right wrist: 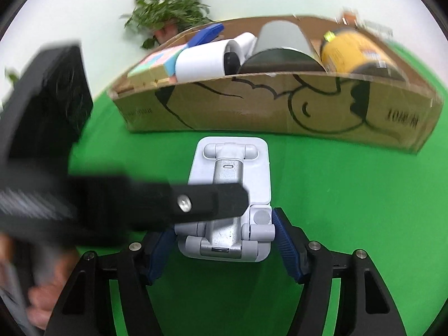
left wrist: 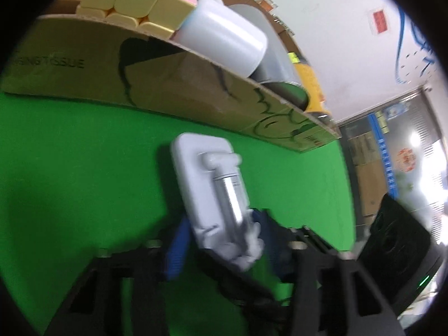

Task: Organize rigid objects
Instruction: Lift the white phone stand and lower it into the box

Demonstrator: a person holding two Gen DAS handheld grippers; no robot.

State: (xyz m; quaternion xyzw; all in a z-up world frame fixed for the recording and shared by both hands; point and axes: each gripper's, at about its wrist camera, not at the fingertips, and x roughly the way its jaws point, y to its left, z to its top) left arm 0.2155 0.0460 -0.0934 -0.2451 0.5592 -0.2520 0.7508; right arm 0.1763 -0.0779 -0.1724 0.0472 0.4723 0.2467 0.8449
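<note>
A: Left wrist view?
B: Low over the green cloth [left wrist: 70, 151], tilted, facing the cardboard box [left wrist: 179, 84] obliquely along its front wall; box close, upper left.

A: Right wrist view?
B: Squarely faces the same box [right wrist: 280, 106], near, slightly above its rim.

A: Shared?
B: Box, cloth, and the white folding stand [left wrist: 201, 179] [right wrist: 232, 184] just before the box.

Only clear text: "TISSUE", end of a longer word, printed upside down on the cardboard box [left wrist: 84, 84] side, left wrist view. Right wrist view shows more print at both ends of the same box [right wrist: 280, 106], too blurred to read. Red sign [left wrist: 380, 21] on the wall: characters not legible. Yellow can [right wrist: 355, 53] label unreadable.
</note>
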